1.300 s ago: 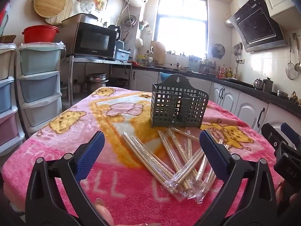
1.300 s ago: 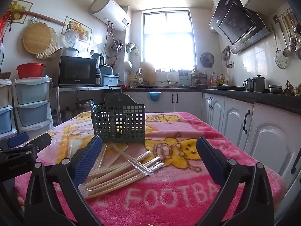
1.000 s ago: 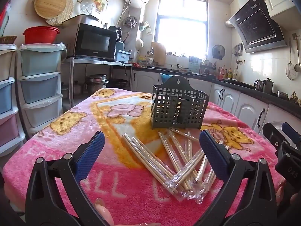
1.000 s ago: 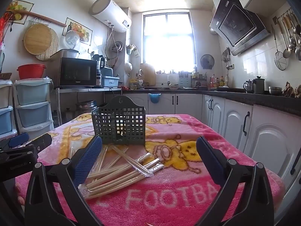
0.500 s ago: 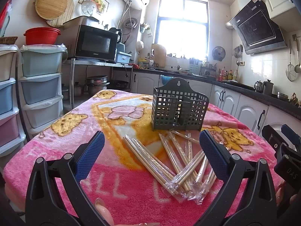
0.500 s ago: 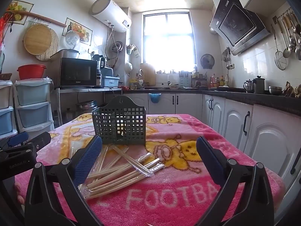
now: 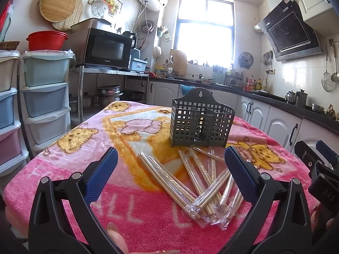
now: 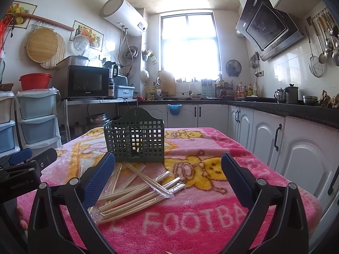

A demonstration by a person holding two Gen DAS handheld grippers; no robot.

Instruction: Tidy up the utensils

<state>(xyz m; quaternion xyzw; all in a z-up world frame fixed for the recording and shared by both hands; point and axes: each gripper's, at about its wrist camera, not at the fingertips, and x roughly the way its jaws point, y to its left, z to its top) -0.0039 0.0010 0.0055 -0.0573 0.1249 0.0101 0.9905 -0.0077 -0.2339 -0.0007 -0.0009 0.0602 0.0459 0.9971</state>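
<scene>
Wrapped chopsticks (image 7: 197,182) lie scattered before the upright green holder (image 7: 201,120).

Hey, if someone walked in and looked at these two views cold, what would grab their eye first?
Probably the bright pink cartoon-bear blanket covering the table, with a scatter of plastic-wrapped chopsticks lying loose near its front edge. Just behind them stands a dark green slotted utensil holder, upright, with no chopsticks visible in it. Framing both views, the left hand-held gripper and right hand-held gripper hang open, gripping nothing.
</scene>
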